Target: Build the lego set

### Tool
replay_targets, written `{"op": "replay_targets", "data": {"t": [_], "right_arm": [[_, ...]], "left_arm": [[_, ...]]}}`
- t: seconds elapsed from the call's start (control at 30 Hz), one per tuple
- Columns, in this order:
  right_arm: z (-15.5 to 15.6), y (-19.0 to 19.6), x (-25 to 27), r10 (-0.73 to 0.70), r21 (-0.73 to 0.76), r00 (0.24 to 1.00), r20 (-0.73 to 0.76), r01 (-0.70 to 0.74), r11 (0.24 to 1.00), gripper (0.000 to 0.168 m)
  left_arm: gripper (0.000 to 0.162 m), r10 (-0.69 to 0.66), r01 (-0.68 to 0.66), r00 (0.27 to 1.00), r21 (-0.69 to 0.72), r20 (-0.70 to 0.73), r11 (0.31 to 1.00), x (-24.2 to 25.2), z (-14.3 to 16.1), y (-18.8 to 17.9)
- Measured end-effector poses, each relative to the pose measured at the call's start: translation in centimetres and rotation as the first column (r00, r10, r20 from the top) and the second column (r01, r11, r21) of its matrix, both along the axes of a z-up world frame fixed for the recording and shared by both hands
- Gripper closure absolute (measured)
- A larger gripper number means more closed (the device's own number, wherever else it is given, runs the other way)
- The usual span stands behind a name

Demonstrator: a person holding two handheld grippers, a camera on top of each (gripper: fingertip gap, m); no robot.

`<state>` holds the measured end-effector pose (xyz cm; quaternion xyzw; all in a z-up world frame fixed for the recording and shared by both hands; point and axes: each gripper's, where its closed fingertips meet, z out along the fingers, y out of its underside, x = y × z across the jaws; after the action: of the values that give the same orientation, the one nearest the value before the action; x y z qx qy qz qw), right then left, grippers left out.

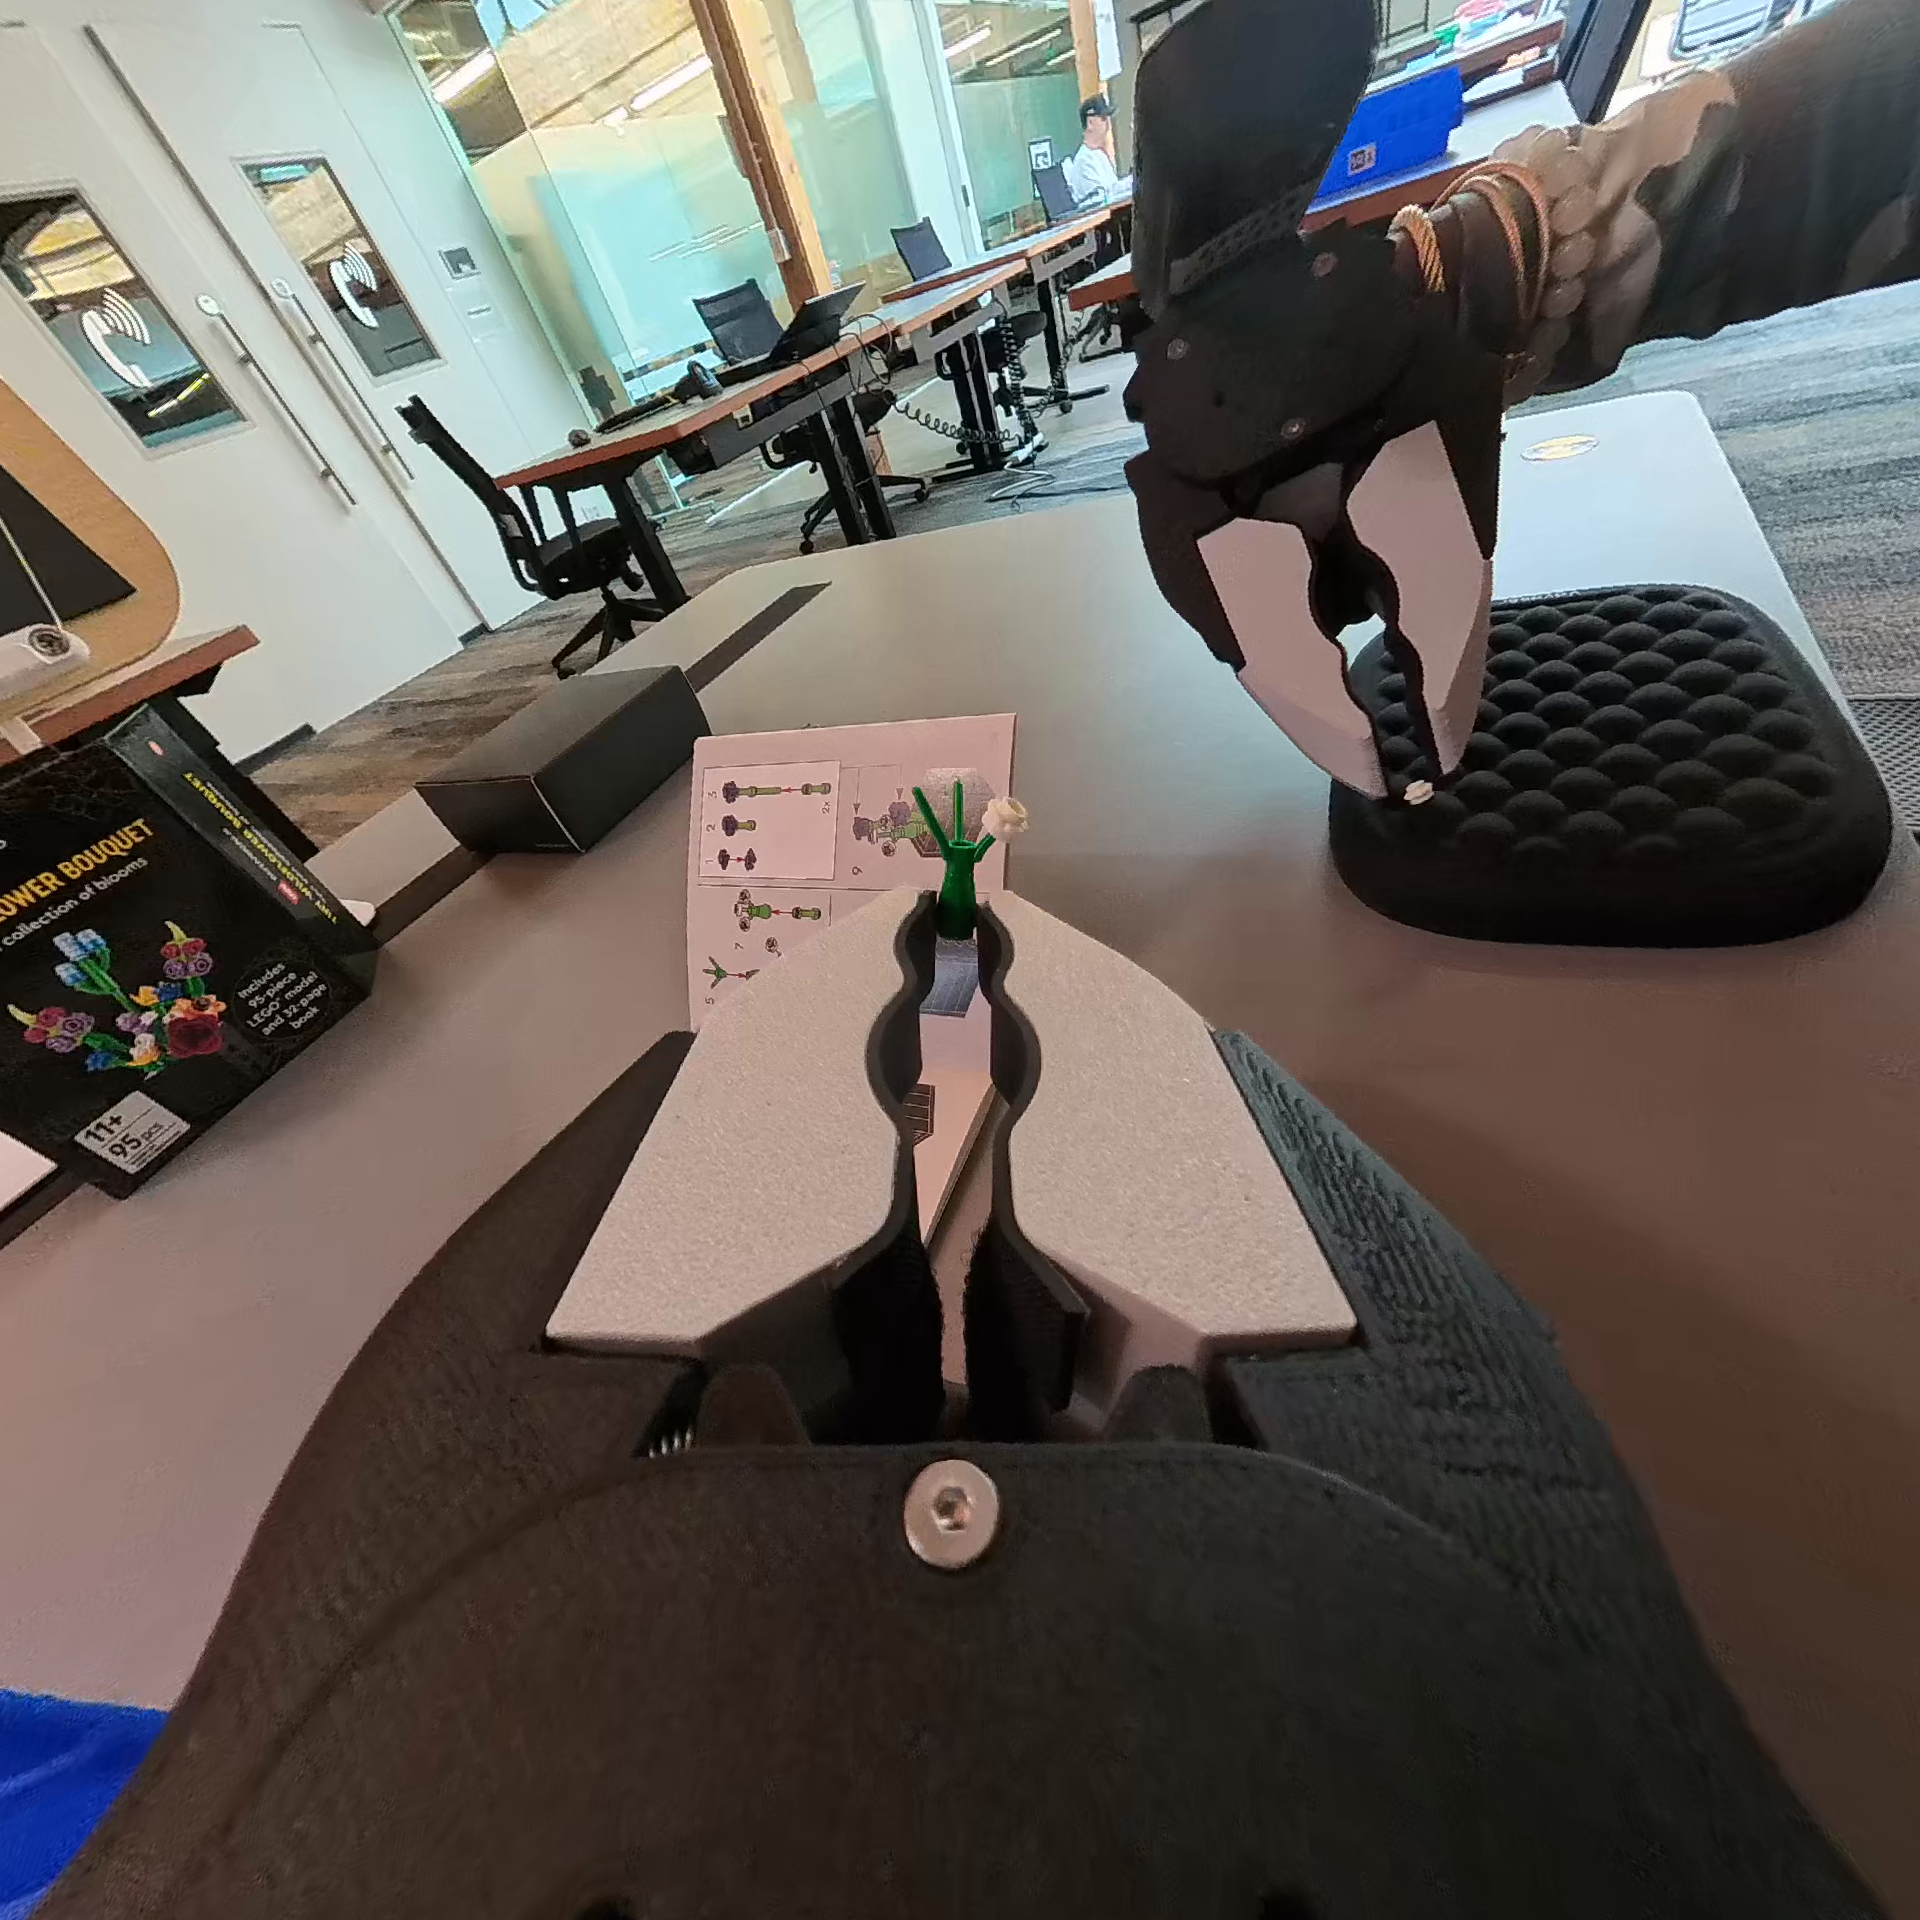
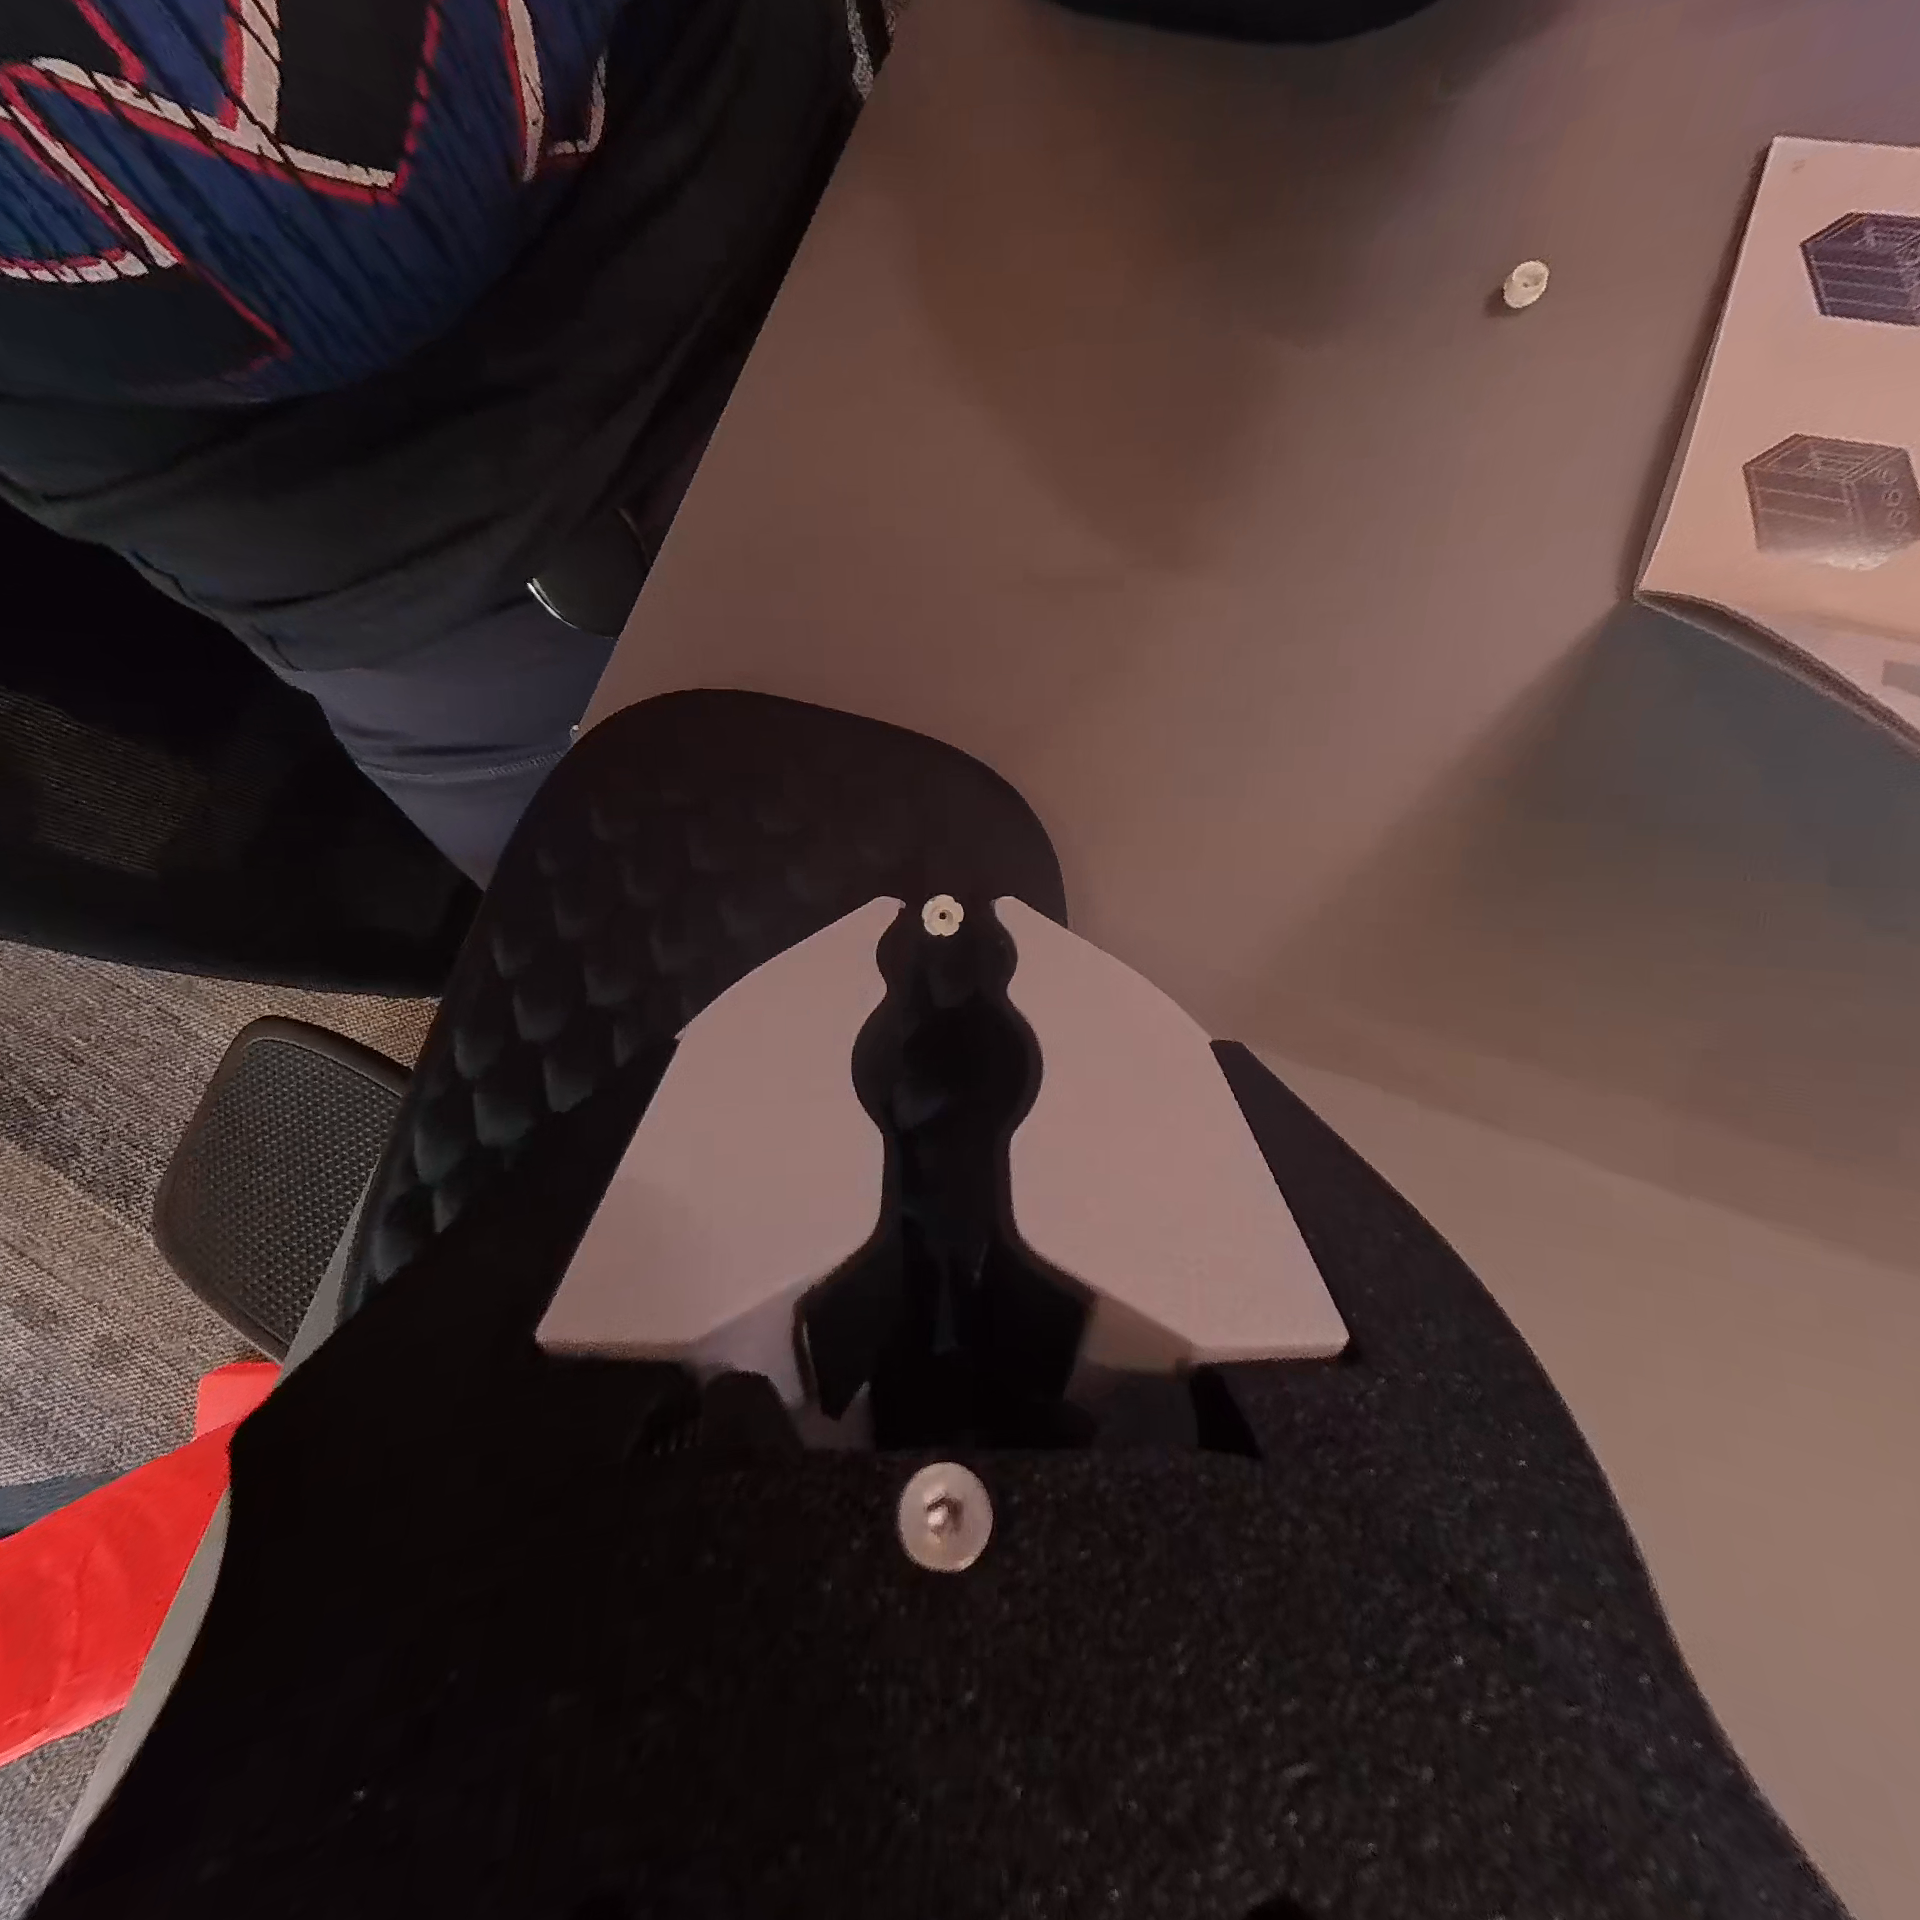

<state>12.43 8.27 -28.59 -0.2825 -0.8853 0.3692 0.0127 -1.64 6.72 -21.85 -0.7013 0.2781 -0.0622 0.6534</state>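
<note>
Gripping a green stem (image 1: 954, 871), the left gripper (image 1: 953, 914) is closed; the right gripper (image 2: 943, 906), jaws slightly parted, brackets a white flower (image 2: 942, 915) on a black pad (image 1: 1662, 769).

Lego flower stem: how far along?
Done: one white bloom sits on the green stem, held by the left tool. In hand: right tool open around a second bloom on the black pad. Left: two bare prongs; a third bloom lies on the table.
</note>
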Motion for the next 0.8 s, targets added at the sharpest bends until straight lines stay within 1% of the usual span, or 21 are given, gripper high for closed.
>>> {"op": "replay_targets", "data": {"t": [0.3,0.43,0.57,0.63,0.7,0.73,0.8], "right_arm": [[-0.2,-0.2,0.1,0.02,-0.017,1.0,0.012,-0.02,1.0,0.156],[-0.2,-0.2,0.1,0.022,-0.023,1.0,0.02,-0.022,1.0,0.16],[0.1,-0.3,-0.2,-0.004,-0.029,1.0,0.005,0.004,1.0,0.161],[0.9,-0.2,-1.3,-0.089,-0.028,0.995,-0.05,0.088,0.996,0.161],[2.2,0.0,-3.1,-0.212,-0.004,0.968,-0.138,0.213,0.977,0.161],[3.2,0.0,-4.4,-0.287,-0.012,0.936,-0.206,0.291,0.957,0.161],[5.4,-0.5,-6.8,-0.418,-0.073,0.848,-0.327,0.418,0.906,0.161]], "left_arm": [[0.155,-0.006,0.006,1.0,-0.013,-0.004,1.0,0.1,-0.3,0.1],[0.155,-0.006,0.006,1.0,-0.014,-0.003,1.0,0.1,-0.4,0.1],[0.155,-0.007,0.007,1.0,-0.017,-0.002,1.0,0.1,-0.4,0.1],[0.155,-0.002,0.002,1.0,-0.026,-0.001,1.0,0.0,-0.5,0.1],[0.155,0.009,-0.009,1.0,-0.044,0.01,0.999,-0.1,-0.6,0.2],[0.155,0.012,-0.011,1.0,-0.049,0.023,0.999,-0.2,-0.6,0.2],[0.155,0.007,-0.004,0.998,-0.058,0.056,0.998,-0.1,-0.4,0.2]]}}
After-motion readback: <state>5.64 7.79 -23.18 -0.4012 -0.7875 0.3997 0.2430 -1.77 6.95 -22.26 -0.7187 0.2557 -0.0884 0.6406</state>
